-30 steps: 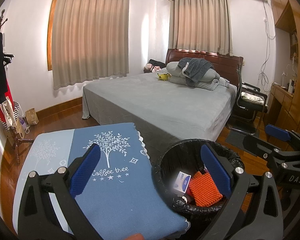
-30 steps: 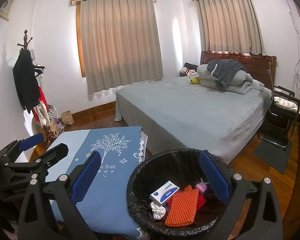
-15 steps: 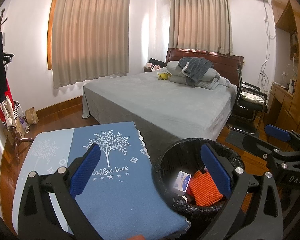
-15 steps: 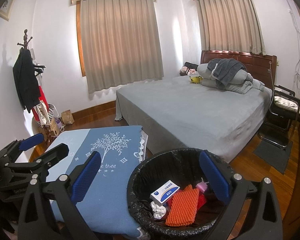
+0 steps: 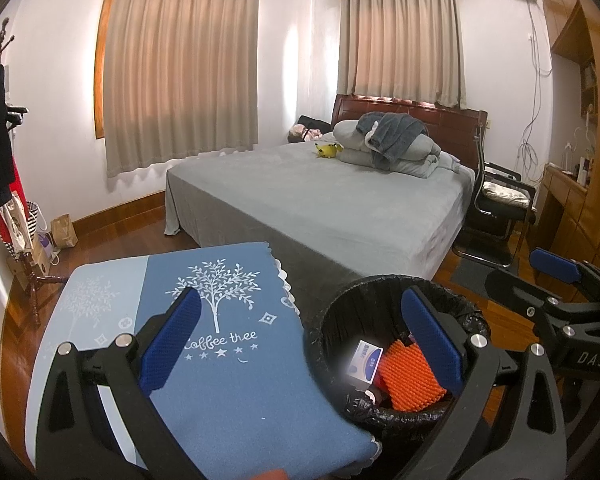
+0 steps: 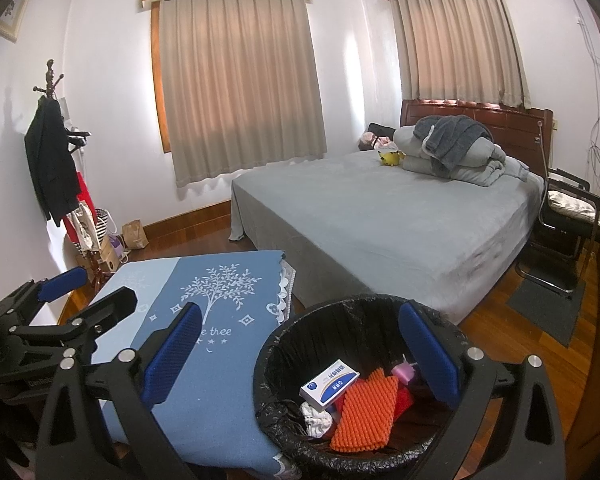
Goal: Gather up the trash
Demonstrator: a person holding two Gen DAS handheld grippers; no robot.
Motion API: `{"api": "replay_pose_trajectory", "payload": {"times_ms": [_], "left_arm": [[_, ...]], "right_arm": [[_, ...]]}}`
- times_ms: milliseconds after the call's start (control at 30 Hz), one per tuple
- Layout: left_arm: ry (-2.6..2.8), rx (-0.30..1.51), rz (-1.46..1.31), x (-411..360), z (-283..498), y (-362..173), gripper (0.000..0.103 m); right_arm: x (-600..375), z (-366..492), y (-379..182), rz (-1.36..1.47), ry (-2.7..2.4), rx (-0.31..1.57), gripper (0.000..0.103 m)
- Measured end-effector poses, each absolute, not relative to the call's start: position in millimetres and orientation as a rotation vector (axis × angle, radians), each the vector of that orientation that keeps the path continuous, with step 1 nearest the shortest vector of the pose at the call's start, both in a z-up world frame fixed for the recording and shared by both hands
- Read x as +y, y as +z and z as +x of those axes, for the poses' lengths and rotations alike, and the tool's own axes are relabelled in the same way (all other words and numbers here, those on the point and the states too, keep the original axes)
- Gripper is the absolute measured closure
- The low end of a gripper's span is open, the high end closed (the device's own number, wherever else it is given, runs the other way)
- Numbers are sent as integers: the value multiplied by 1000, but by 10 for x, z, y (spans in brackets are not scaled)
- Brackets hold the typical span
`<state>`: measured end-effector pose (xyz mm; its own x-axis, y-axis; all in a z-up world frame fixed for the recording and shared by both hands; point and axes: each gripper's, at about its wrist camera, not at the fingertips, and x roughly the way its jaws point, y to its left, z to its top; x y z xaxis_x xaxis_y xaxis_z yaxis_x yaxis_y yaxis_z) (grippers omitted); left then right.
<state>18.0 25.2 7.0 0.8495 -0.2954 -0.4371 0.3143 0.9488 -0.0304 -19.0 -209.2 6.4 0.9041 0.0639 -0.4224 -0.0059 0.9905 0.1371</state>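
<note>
A black-lined trash bin [image 5: 336,316] [image 6: 332,316] stands beside a table with a blue tree-print cloth [image 5: 228,364] [image 6: 212,320]. Inside lie a white and blue box [image 5: 365,362] [image 6: 329,386], an orange bumpy pad [image 5: 410,376] [image 6: 364,412], crumpled white paper [image 6: 316,420] and a small purple item [image 6: 405,372]. My left gripper [image 5: 300,344] is open and empty, spanning the cloth's right edge and the bin. My right gripper [image 6: 300,354] is open and empty too, above the bin's left rim. Each gripper shows at the edge of the other's view.
A grey bed [image 5: 324,204] with folded bedding and a yellow plush toy [image 5: 328,150] fills the middle of the room. A black chair [image 5: 500,208] stands right of it. A coat rack [image 6: 56,168] with bags at its foot stands by the left wall. Wooden floor surrounds the bed.
</note>
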Motion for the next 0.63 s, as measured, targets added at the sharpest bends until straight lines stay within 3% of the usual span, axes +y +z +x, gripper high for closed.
{"api": "replay_pose_trajectory", "payload": {"times_ms": [633], "left_arm": [[-318,458,41,275,173,-3,5]], "right_arm": [[-2079,-203,80,137,37,442,6]]}}
